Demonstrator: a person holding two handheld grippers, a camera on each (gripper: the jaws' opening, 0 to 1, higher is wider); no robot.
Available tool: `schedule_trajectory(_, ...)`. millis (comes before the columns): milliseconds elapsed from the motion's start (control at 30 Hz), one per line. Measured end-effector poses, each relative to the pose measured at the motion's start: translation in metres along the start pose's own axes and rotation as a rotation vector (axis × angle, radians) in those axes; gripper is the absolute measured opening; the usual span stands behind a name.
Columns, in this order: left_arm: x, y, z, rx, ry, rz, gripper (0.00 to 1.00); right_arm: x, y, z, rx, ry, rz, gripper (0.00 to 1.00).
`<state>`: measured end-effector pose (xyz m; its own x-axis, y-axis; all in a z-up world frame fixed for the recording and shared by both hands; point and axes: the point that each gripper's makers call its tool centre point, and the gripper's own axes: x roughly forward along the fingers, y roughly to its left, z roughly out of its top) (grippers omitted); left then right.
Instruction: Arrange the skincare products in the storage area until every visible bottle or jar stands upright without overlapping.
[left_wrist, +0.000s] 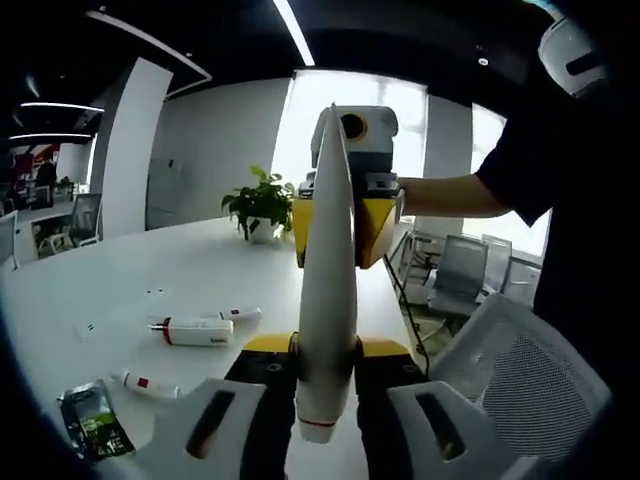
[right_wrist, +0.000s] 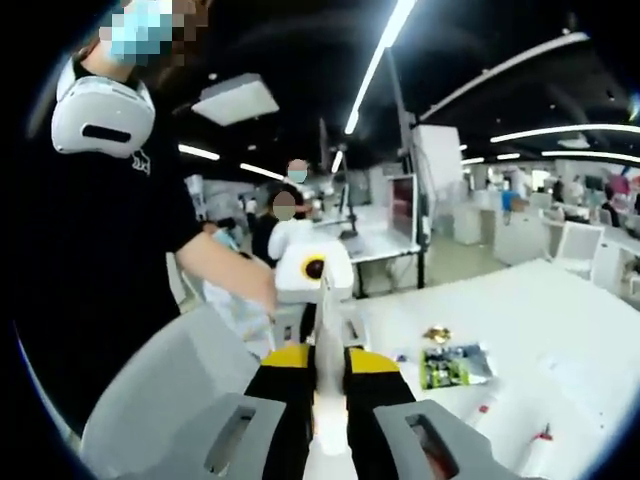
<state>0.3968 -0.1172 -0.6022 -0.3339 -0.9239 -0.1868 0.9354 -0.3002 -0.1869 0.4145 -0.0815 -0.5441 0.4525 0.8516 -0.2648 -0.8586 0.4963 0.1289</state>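
Two tools are gripped on one white tube (left_wrist: 327, 290): left tool (left_wrist: 322, 425) at its cap end, right tool (right_wrist: 330, 440) opposite, jaws closed, held level above the bench (left_wrist: 120, 280). More tubes (left_wrist: 195, 330) lie flat left of the left tool, unarranged.

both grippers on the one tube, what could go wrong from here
1. The white tube is pinched at opposite ends by the left gripper and right gripper, off the table; uneven pulling could bend it or slip it free.
2. A small tube lies flat; a low swing might roll it.
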Motion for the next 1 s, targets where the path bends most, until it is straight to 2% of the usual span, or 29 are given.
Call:
schedule_trajectory(133, 0.002, 0.003, -0.007, -0.016, -0.001, 0.018, 0.19, 0.001, -0.003, -0.007, 0.005, 0.006, -0.003, 0.01)
schedule_trajectory(300, 0.004, 0.015, -0.017, -0.020, 0.032, 0.057, 0.22, 0.004, -0.010, -0.017, 0.000, 0.016, -0.013, 0.01)
schedule_trajectory(400, 0.003, 0.025, -0.028, -0.036, 0.060, 0.094, 0.27, 0.006, -0.016, -0.023, -0.010, 0.028, -0.016, 0.01)
schedule_trajectory(567, 0.000, 0.037, -0.040, -0.061, 0.065, 0.151, 0.40, 0.008, -0.027, -0.034, -0.019, 0.036, -0.028, 0.01)
schedule_trajectory(833, -0.018, 0.056, -0.061, -0.132, 0.049, 0.267, 0.46, 0.010, -0.052, -0.055, -0.019, 0.051, -0.060, 0.01)
schedule_trajectory(1000, -0.032, 0.066, -0.078, -0.158, 0.060, 0.341, 0.53, 0.010, -0.069, -0.063, -0.012, 0.030, -0.080, 0.01)
